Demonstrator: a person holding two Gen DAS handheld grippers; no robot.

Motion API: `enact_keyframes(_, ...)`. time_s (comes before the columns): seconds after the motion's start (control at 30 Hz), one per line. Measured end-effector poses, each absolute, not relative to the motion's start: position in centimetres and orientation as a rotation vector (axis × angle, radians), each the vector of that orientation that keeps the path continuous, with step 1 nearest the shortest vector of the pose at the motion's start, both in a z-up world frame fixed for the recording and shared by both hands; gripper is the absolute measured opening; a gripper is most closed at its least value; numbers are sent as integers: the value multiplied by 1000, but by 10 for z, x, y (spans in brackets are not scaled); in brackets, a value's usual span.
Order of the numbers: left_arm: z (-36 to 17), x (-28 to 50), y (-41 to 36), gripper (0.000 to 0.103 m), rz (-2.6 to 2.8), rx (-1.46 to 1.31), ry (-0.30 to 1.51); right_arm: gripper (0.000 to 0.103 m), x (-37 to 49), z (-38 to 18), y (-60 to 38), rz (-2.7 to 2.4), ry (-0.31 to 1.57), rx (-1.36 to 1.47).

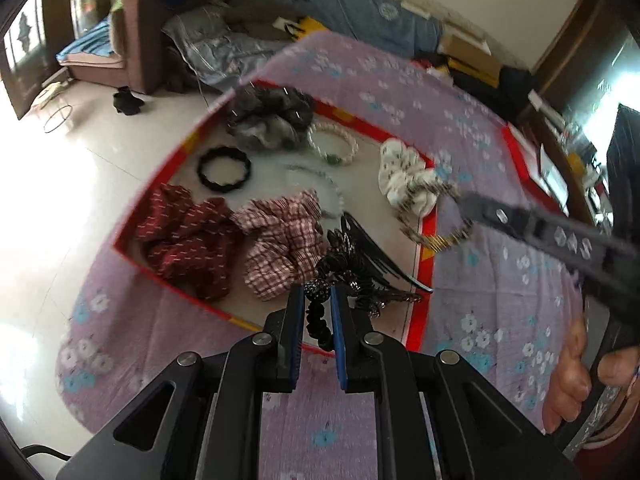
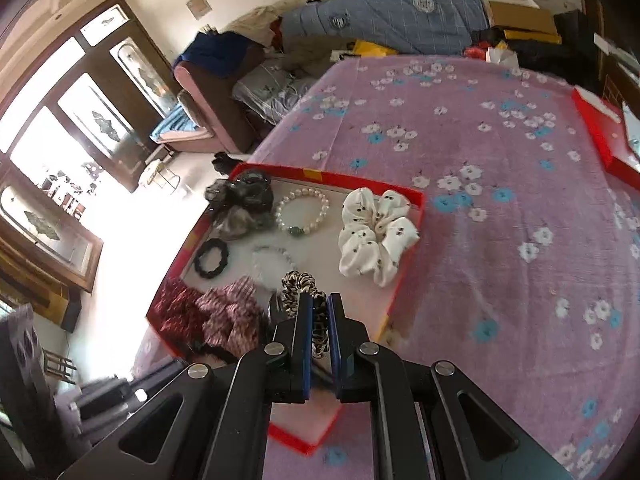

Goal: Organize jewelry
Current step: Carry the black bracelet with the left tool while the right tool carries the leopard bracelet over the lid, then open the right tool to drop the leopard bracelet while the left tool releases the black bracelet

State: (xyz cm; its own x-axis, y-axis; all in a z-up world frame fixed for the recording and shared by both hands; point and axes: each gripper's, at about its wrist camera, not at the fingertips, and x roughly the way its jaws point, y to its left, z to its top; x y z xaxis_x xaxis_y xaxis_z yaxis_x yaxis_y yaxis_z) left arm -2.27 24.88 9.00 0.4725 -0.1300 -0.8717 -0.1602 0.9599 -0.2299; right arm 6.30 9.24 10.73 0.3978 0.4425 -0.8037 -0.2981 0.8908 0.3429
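Two ruffled fabric scrunchies (image 1: 230, 240), beaded bracelet (image 2: 303, 212)

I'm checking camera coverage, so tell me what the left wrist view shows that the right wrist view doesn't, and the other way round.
Only the left wrist view shows the left gripper shut on a black beaded hair tie, the black hair claw, and the right gripper from outside. Only the right wrist view shows the right gripper shut on a leopard-print hair tie close up. Both share the red tray, pearl bracelet, white scrunchie and black hair band.
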Motion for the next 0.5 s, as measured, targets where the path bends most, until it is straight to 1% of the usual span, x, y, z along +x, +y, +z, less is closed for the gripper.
enact_keyframes(0.27, 61, -17, 243, 13, 3, -247, 1152, 9, 95, 60, 119, 428, 1162, 103)
enact_keyframes(0.43, 64, -15, 242, 13, -4, -233, 1134, 9, 110, 46, 120, 392, 1192, 90)
enact_keyframes(0.5, 69, -17, 240, 15, -25, -233, 1130, 9, 114, 44, 118, 389, 1195, 87)
